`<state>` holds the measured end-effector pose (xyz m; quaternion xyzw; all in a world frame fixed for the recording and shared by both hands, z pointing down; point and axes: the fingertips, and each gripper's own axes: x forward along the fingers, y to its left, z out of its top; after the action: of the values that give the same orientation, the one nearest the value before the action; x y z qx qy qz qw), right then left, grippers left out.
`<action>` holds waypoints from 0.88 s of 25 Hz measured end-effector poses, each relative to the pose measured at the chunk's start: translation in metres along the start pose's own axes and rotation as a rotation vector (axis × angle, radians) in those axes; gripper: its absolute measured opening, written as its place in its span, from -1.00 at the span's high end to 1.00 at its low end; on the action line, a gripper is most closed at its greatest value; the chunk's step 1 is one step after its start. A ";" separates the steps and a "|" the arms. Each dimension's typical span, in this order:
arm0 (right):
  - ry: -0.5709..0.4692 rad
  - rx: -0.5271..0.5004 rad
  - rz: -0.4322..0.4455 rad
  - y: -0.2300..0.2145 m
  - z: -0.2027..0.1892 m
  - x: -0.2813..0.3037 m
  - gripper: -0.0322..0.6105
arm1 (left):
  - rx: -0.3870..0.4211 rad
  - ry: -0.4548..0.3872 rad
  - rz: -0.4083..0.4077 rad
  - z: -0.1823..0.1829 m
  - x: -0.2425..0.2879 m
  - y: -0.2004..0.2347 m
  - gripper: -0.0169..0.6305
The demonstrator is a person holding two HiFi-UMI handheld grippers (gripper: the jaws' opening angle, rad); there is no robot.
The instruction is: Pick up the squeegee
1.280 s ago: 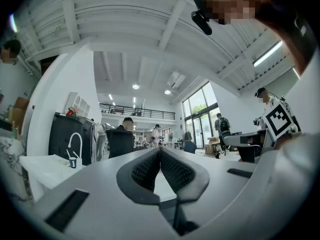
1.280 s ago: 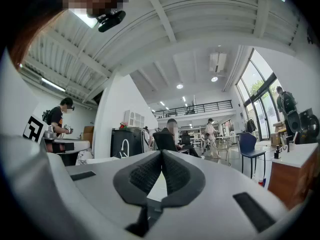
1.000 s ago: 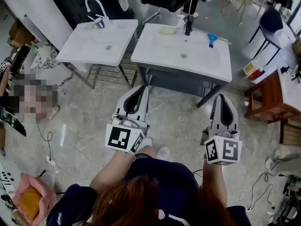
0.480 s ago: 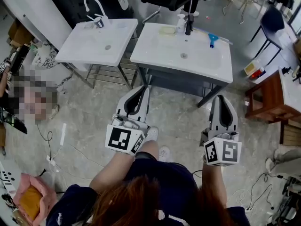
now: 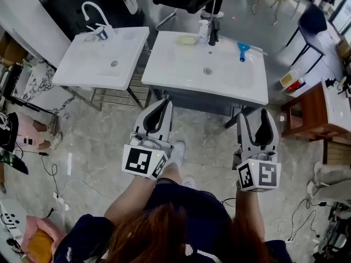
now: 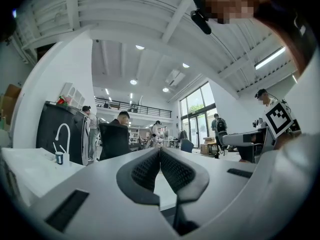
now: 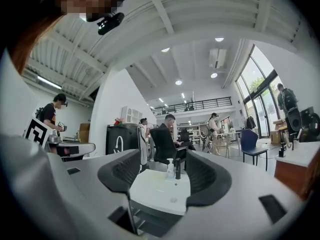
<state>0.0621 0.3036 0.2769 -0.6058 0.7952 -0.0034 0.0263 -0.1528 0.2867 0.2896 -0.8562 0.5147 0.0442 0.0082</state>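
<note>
Squeegee (image 5: pixel 242 49) not picked up yet. It lies on the sink worktop (image 5: pixel 175 64), well ahead of both tongs, roughly straight ahead of the right pair, near the worktop's far edge. Right tongs (image 5: pixel 254 116) are wide open w/ nothing btwn the pads; left tongs (image 5: pixel 162 103) are closed and empty. Still to do: reach, grip, lift. Vs. a sec ago: right tongs have just been opening from closed, and the worktop sits nearer both tongs.

The squeegee (image 5: pixel 242 50) lies at the rear of the right-hand basin (image 5: pixel 175 73), the left-hand basin (image 5: pixel 82 73) alongside.
</note>
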 end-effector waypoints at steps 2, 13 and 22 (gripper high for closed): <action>-0.011 0.002 -0.013 -0.005 0.004 0.027 0.00 | -0.003 0.000 -0.013 0.000 0.025 0.016 0.89; -0.032 -0.017 -0.071 -0.023 0.016 0.177 -0.02 | -0.004 -0.012 -0.104 0.001 0.166 0.103 0.89; -0.017 0.004 -0.129 -0.047 0.004 0.241 -0.02 | -0.003 0.010 -0.111 -0.014 0.225 0.147 0.89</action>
<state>0.0443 0.0593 0.2653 -0.6559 0.7541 -0.0015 0.0340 -0.1770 0.0182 0.2888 -0.8837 0.4662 0.0402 0.0069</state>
